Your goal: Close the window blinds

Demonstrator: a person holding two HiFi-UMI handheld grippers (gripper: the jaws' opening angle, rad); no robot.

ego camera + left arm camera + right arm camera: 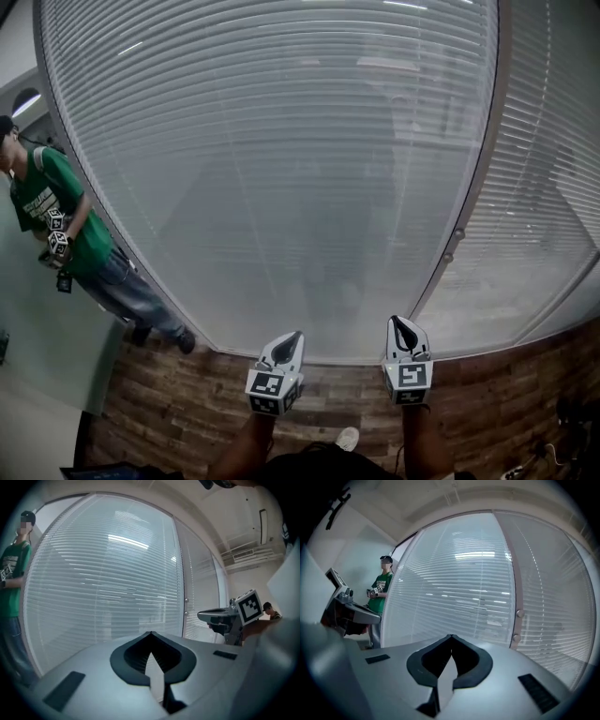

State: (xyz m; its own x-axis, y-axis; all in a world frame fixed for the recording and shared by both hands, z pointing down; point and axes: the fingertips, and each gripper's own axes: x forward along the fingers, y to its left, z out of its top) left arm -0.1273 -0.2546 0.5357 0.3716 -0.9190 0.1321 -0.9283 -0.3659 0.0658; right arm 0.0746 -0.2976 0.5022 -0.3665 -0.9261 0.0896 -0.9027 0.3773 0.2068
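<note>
White slatted blinds point(281, 169) cover a wide glass panel straight ahead, also seen in the left gripper view point(103, 583) and the right gripper view point(459, 592). A second blind point(539, 216) hangs behind the panel to the right of a frame post point(473, 178) with two knobs point(453, 246). My left gripper point(292, 336) is low at centre left, its jaws shut and empty, short of the glass. My right gripper point(397, 323) is beside it, tips together, holding nothing. Both point at the window. In each gripper view the tips point(151, 633) point(451, 635) meet.
A person in a green shirt point(56, 225) stands at the left by the glass, holding marker-cube grippers. Wood-plank floor point(169, 403) runs below the window. A pale wall point(37, 337) lies at the left. An air conditioner point(246, 554) hangs on the far wall.
</note>
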